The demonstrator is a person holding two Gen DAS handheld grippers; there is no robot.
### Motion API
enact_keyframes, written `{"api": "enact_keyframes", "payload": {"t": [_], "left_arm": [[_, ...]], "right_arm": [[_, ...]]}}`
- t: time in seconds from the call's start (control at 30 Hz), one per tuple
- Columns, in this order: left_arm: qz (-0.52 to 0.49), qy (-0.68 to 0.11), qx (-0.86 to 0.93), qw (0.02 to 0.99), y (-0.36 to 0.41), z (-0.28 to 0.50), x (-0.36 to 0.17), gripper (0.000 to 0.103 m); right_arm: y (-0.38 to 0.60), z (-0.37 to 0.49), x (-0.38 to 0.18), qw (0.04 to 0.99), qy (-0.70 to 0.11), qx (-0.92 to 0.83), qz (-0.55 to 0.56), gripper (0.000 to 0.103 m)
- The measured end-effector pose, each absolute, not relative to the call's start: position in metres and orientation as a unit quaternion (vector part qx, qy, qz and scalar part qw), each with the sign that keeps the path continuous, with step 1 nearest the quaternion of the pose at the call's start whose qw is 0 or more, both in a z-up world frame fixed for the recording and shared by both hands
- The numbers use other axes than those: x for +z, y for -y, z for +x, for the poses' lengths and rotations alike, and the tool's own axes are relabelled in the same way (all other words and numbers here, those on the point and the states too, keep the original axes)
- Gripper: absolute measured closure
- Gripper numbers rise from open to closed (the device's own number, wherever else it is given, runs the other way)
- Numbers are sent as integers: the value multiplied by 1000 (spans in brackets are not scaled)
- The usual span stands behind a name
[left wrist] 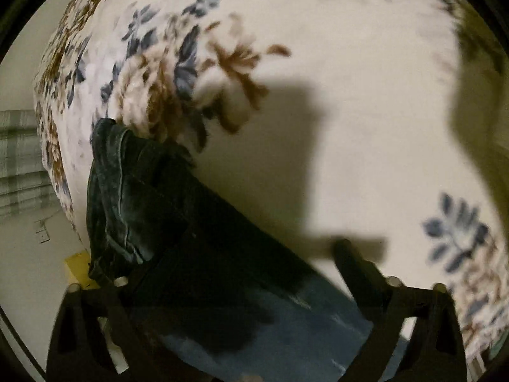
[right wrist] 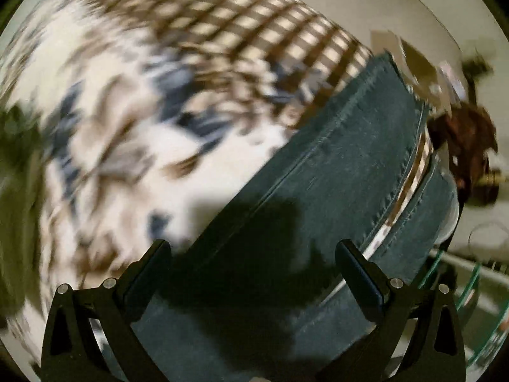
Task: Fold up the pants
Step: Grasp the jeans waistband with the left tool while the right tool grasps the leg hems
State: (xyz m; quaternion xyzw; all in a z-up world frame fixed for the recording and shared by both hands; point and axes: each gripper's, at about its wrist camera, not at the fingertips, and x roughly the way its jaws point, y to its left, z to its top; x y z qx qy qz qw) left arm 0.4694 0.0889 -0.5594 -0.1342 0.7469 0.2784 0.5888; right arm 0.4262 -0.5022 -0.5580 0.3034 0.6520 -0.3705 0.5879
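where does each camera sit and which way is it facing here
Left wrist view: sits on the left gripper, looking along its open jaws down at dark blue jeans on a floral bedspread; only the black fingers show.
Right wrist view: sits on the right gripper, looking along its open jaws down at the jeans' two legs, with checked fabric beyond; only the black fingers show.
Shared: the jeans and the floral bedspread.

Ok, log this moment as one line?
step: fold pants | left gripper: open over jeans | right gripper: open over jeans | surface: floral bedspread | views blurred
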Motion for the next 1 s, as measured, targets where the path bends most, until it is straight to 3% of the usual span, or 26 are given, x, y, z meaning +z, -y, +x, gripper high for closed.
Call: {"api": "enact_keyframes", "payload": {"t": [0.03,0.1,0.13,0.17,0.2,0.27,0.33,0.37,0.53,0.63,0.8,1.0], "left_arm": [[-136,-745,278,591,-90,465,-559,17],[-145,-727,282,608,-91,458,-551,44],[-148,-718,287,617,-92,452,-544,52],[-152,-707,292,626,-92,447,-537,64],[-158,-699,293,633,-92,440,-530,72],[-163,-684,286,651,-89,426,-514,81],[-163,-669,276,671,-83,409,-494,87],[-165,-660,270,681,-81,398,-482,89],[-193,-629,235,715,-77,334,-416,93],[-204,-626,221,720,-73,313,-403,93],[-178,-649,213,709,-107,269,-438,94],[-141,-685,240,673,-107,216,-506,94]], "right_arm": [[511,423,-569,577,-652,-377,317,0],[520,419,-584,566,-649,-380,338,2],[524,417,-591,564,-645,-378,349,8],[525,416,-596,564,-644,-375,356,21],[526,415,-599,562,-645,-374,357,27],[524,412,-599,572,-639,-371,358,63],[522,408,-592,586,-629,-364,359,87],[520,404,-587,590,-626,-361,361,91],[507,370,-547,626,-604,-320,376,95],[501,331,-516,642,-594,-296,384,95],[506,259,-499,641,-606,-280,377,95],[525,192,-545,606,-643,-288,370,95]]}}
